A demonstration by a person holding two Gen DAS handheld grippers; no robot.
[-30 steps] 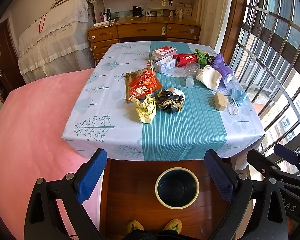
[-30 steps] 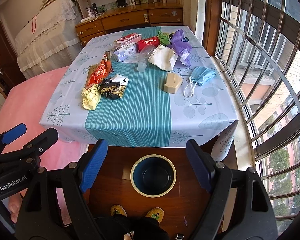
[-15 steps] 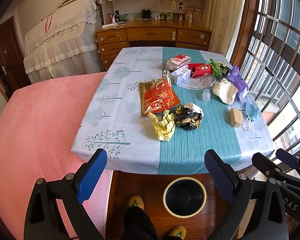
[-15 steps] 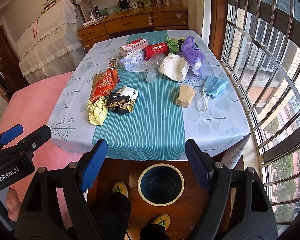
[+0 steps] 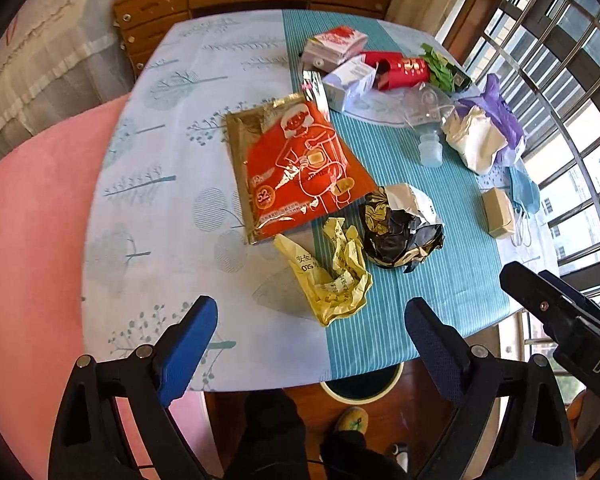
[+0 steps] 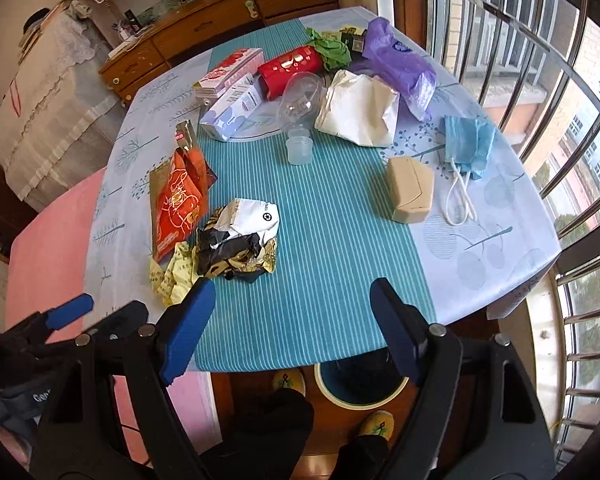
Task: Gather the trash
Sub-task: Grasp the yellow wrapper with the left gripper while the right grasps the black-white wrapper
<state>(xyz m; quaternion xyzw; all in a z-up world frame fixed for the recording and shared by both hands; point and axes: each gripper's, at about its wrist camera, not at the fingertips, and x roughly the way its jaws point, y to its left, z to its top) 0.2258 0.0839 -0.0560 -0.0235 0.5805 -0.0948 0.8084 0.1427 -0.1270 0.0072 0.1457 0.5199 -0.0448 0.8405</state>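
**Desk:** Two hand-held grippers over the worktop (image 5: pixel 168 184) — how do they stand?

**Photog:** Left hand-held gripper (image 5: pixel 312 344), bottom centre of its own view, jaws wide and just been narrowing a little, nothing btwn them. Right hand-held gripper (image 6: pixel 288 320), bottom centre of its view, also spread wide, empty. Both hang above the near edge of the worktop.

**Desk:** Where's the trash?

**Photog:** All on the tablecloth. Left view, centre: crumpled yellow wrapper (image 5: pixel 332 276) just above the left gripper's gap, touching a black-and-gold crumpled wrapper (image 5: pixel 400 232) to its right. Flat orange packet (image 5: pixel 300 168) above them, its lower edge overlapping the yellow one. Upper right of frame: white box (image 5: pixel 348 84), red carton (image 5: pixel 400 70), clear plastic bottle (image 5: pixel 428 120), white bag (image 5: pixel 476 142), purple bag (image 5: pixel 504 116). Right edge: small tan box (image 5: pixel 498 212) beside a blue face mask (image 5: pixel 524 190).

**Desk:** And the bin?

**Photog:** Round bin (image 6: pixel 356 380) on the wood floor, bottom centre of right view, partly tucked under the worktop's near edge. Person's yellow slippers (image 6: pixel 376 424) next to it.

**Desk:** Background?

**Photog:** Wooden dresser (image 6: pixel 228 12) top of frame, barred window (image 6: pixel 540 60) at right, pink bed (image 5: pixel 28 240) at left.
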